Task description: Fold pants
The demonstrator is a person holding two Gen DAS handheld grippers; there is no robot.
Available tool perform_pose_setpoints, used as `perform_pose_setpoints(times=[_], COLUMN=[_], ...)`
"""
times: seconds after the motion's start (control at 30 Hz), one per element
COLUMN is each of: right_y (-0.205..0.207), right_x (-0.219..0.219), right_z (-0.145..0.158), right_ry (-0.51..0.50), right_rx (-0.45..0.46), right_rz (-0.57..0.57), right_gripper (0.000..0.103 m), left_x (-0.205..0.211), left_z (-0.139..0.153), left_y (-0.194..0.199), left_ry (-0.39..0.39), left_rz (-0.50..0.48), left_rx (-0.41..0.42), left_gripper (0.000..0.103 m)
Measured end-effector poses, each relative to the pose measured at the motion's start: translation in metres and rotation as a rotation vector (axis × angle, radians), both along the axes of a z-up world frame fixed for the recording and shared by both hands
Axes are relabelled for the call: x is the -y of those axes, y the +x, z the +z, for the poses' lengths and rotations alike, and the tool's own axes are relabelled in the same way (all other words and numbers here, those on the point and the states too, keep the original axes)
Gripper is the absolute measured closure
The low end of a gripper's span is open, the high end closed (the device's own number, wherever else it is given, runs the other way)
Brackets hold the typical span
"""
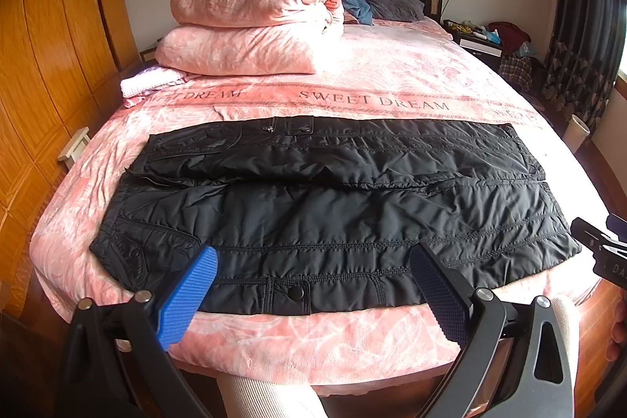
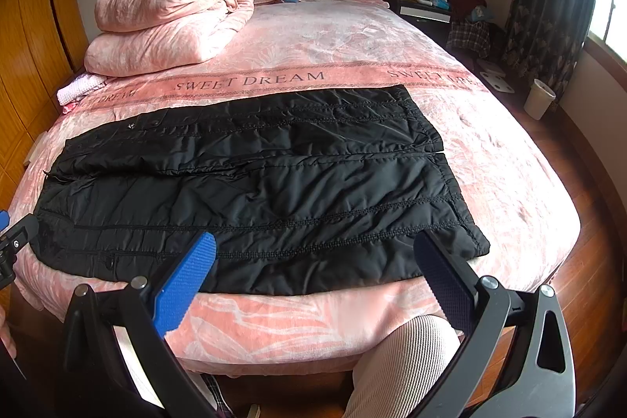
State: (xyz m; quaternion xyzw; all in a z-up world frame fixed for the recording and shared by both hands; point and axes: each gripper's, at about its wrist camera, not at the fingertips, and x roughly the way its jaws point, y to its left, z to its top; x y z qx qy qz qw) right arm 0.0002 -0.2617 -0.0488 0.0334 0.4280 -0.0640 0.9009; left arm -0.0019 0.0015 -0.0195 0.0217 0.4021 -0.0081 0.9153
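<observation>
Black quilted pants [image 1: 337,206] lie flat across the foot of the pink bed, waist to the left, leg cuffs to the right, the two legs side by side. They also show in the right wrist view [image 2: 258,190]. My left gripper [image 1: 313,257] is open and empty, held above the near edge of the pants around the waist half. My right gripper [image 2: 313,245] is open and empty, above the near edge towards the cuffs. The right gripper's body shows at the right edge of the left wrist view [image 1: 603,245].
The bed [image 1: 392,73] has a pink "SWEET DREAM" cover. A folded pink duvet [image 1: 250,22] sits at the far left, pillows at the headboard. A wooden wardrobe [image 1: 51,46] stands left, a nightstand [image 2: 427,10] and a white bin [image 2: 539,98] right. My knees are below the bed edge.
</observation>
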Motion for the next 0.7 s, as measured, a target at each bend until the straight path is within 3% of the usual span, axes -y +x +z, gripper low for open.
perform_pose_setpoints(times=[0.7], right_y=[0.0039], right_x=[-0.0005], right_z=[-0.0014], right_ry=[-0.001], right_rx=[-0.003], right_rz=[0.001], right_gripper=[0.002], left_x=[0.0079], left_z=[-0.0056], left_y=[0.0045], left_ry=[0.006], left_rz=[-0.005], left_rx=[-0.008], left_gripper=[0.004])
